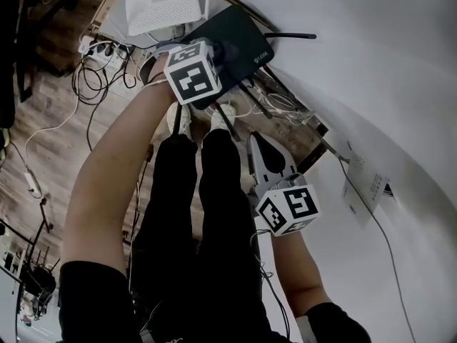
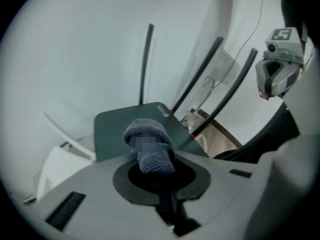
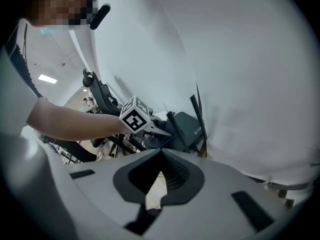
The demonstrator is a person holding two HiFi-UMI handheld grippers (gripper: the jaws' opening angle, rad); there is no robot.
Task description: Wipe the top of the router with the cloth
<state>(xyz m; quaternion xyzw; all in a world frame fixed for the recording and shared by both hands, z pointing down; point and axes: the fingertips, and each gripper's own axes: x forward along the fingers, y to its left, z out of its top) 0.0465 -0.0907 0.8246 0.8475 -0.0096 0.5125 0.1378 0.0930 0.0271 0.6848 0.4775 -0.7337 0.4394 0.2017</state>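
The black router [image 1: 239, 40] lies flat by the white wall, its antennas [image 2: 146, 64] sticking out past its far edge. My left gripper [image 1: 214, 57] is over the router's near end, shut on a grey-blue cloth [image 2: 149, 145]. The bunched cloth rests on the router's dark top [image 2: 120, 126]. My right gripper [image 1: 255, 140] hangs lower and to the right, away from the router, shut with nothing between its jaws. In the right gripper view the router [image 3: 189, 126] and the left gripper [image 3: 162, 130] lie ahead of the right gripper [image 3: 161, 151].
A white router [image 1: 163, 6] sits just beyond the black one. A power strip [image 1: 100, 48] with tangled cables lies on the wooden floor [image 1: 50, 141] to the left. A wall socket [image 1: 357, 163] with a cable is on the wall at right. The person's legs [image 1: 193, 213] fill the centre.
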